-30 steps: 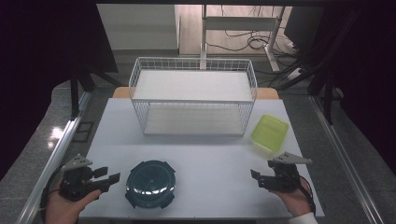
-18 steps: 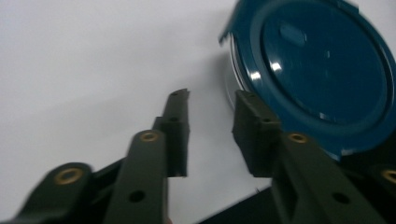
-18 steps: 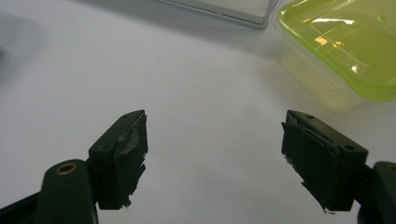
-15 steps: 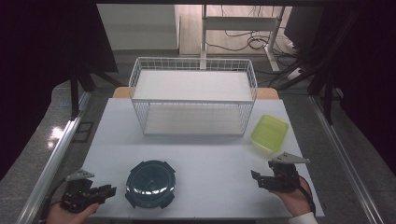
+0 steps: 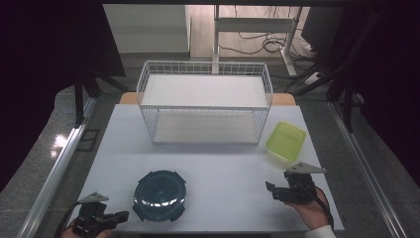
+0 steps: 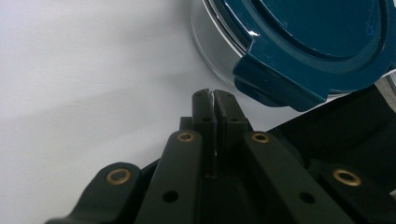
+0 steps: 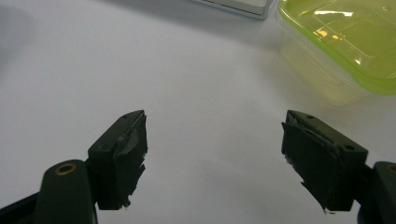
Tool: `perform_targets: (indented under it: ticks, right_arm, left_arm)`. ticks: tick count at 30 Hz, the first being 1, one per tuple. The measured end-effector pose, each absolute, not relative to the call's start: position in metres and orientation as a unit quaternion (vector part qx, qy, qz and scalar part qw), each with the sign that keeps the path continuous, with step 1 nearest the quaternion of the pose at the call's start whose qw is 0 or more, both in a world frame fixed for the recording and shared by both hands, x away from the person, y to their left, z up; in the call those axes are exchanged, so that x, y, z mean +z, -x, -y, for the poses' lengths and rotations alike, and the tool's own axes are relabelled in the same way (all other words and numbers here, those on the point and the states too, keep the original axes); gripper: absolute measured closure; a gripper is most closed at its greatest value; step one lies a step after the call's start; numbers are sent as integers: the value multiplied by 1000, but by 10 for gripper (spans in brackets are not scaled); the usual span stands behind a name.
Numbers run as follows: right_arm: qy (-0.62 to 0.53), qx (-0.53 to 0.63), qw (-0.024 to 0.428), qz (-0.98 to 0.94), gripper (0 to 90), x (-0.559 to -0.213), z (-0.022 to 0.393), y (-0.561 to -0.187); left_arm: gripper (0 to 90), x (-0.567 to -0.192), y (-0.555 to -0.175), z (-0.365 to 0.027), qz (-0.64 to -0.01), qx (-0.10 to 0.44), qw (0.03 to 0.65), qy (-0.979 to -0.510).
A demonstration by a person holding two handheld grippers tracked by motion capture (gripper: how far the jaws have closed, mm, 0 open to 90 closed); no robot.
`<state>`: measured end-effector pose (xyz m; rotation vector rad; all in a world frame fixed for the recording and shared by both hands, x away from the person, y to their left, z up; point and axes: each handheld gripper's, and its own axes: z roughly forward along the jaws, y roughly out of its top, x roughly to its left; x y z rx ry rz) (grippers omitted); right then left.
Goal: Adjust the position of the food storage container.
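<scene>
Round container (image 5: 160, 195) with dark teal clip lid, clear glass rim beneath, resting on white surface (image 5: 223, 168) near front edge, left of centre. Lid on, four clip tabs around it; contents hidden under lid, cannot tell. Seen close in left claw view (image 6: 322, 51), one lid tab just beyond claw tips, not touching.

Left claw (image 5: 119, 216) at front left corner of surface, just beside round container, pointing toward it. Jaws just been closing, now pressed together with nothing between them; same in left claw view (image 6: 214, 100), tips meeting over bare surface.

Right claw (image 5: 271, 189) at front right, well apart from round container. Jaws spread wide, gripping nothing; right claw view (image 7: 212, 154) shows bare white surface between pads. Person's hand behind it at lower right.

Green-lidded box (image 5: 286, 141) sitting on surface behind right claw, near right end of wire basket. Translucent yellow-green lid shut, clear body; looks empty but hard to be sure. Also at upper right of right claw view (image 7: 345, 42), apart from claw.

White wire basket (image 5: 205, 101) standing at back centre of surface, two levels with white flat panels, nothing lying on either. Open mesh sides, touching neither container.
</scene>
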<state>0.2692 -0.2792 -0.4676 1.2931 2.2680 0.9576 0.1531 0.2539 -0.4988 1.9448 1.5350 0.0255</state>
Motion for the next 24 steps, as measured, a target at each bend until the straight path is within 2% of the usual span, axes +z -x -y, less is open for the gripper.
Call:
perform_targets:
  ticks: [24]
  right_arm:
    - [-458,334,183,-803,222,-468,279,-270]
  left_arm:
    - [898,-506,-173,-240,-598,-2,315,-737]
